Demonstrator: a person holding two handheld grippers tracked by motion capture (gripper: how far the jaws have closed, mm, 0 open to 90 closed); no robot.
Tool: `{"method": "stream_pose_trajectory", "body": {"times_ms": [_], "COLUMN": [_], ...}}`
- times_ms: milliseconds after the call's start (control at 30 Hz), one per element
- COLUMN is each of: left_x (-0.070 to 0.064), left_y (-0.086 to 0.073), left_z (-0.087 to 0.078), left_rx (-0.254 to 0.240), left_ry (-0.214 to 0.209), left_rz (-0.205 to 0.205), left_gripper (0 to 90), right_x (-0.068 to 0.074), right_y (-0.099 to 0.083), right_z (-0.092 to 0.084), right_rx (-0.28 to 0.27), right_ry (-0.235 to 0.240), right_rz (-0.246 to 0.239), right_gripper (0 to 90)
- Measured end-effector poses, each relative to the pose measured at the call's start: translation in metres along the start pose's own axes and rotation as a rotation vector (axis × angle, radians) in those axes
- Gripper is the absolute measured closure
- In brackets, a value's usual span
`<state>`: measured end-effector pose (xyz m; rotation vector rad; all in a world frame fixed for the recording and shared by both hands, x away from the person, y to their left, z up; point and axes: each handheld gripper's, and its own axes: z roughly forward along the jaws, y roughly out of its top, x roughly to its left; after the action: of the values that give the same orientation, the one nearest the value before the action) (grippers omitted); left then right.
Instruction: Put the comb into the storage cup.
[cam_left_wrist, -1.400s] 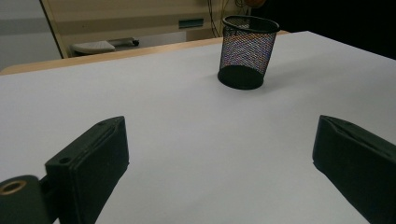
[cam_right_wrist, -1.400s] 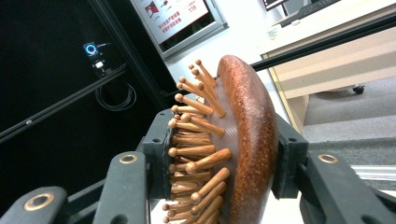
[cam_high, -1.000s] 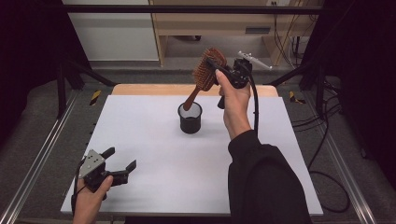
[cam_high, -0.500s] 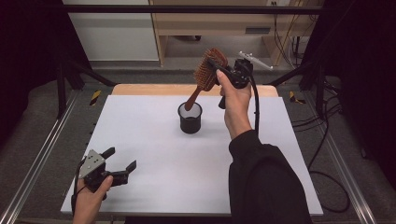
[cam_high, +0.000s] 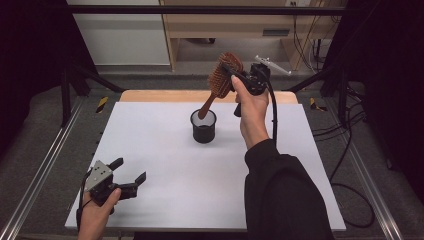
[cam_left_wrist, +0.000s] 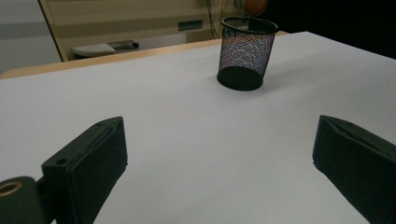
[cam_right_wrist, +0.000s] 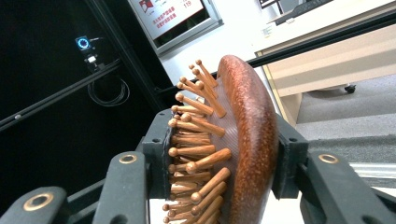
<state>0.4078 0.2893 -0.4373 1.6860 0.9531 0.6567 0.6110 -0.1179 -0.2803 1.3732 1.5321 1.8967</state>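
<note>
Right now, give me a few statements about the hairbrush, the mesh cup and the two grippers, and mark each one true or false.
1. The right gripper is clamped on the head of the wooden hairbrush. True.
2. The brush lies flat on the table. False: it is held up, handle pointing down toward the black mesh cup.
3. The left gripper is open and holds nothing. True.
4. The cup has tipped onto its side. False: it stands upright.
5. The left gripper touches the cup. False: it is well apart, near the table's front edge.

I see a reddish-brown wooden hairbrush (cam_high: 222, 75) in my black right claw (cam_high: 235, 76), a black mesh cup (cam_high: 203, 126) below it, a white desk (cam_high: 165, 150).
</note>
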Motion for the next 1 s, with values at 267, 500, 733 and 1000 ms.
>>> {"method": "stream_pose_trajectory", "body": {"times_ms": [267,500,733,1000], "left_x": [0.000,0.000,0.000,-0.001], "left_y": [0.000,0.000,-0.001,-0.001], "left_z": [0.000,0.000,0.001,0.002], "left_rx": [0.002,0.004,0.006,0.006], "left_ry": [-0.001,-0.003,-0.003,-0.006], "left_rz": [0.003,0.004,0.003,0.007], "left_gripper": [3.4,3.3,3.3,3.3], "right_x": [-0.004,-0.009,-0.015,-0.021], "right_y": [-0.002,-0.009,-0.021,-0.033], "right_z": [0.001,0.005,0.012,0.019], "right_rx": [0.004,0.013,0.026,0.050], "right_ry": [-0.011,-0.020,-0.028,-0.039], "right_rz": [-0.002,-0.006,0.002,0.006], "right_gripper": [51.4,51.3,51.3,51.3]}}
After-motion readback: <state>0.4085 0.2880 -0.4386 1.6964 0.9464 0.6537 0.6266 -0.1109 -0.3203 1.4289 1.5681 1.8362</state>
